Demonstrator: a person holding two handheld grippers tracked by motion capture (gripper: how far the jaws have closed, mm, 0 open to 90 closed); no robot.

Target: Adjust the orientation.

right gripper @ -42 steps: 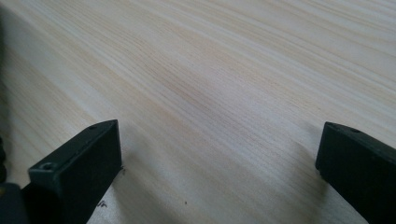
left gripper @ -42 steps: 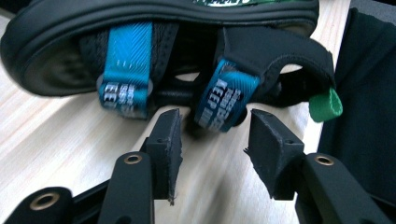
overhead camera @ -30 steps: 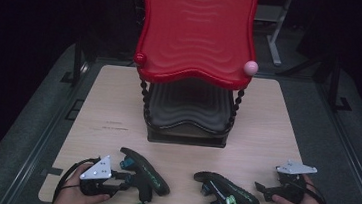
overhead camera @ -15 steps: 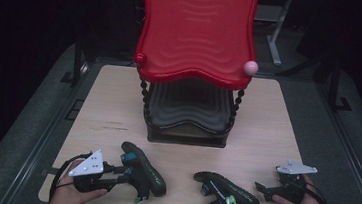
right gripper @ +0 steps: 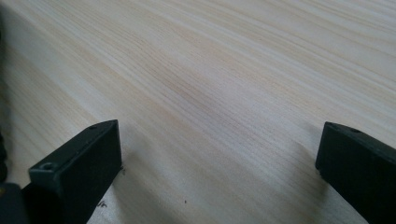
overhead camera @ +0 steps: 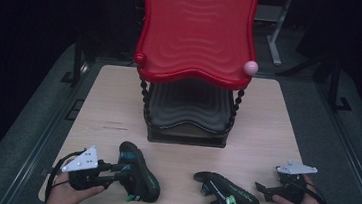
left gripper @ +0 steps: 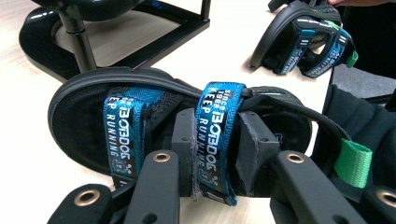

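Left hand-held gripper (left gripper: 219,186) jaws straddle the near sandal's (overhead camera: 138,172) middle strap, not visibly clamped. Sandal sits on the surface's (overhead camera: 277,126) front-left: light, soft webbing, flexible sole; strap offers best hold. Right hand-held gripper (right gripper: 219,154) spread, idle.

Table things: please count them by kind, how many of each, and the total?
Sandals: 2, one at the left gripper (left sandal), one lying apart (right sandal)
Two-tier rack: 1
Grippers: 2, including the right gripper
Total: 5
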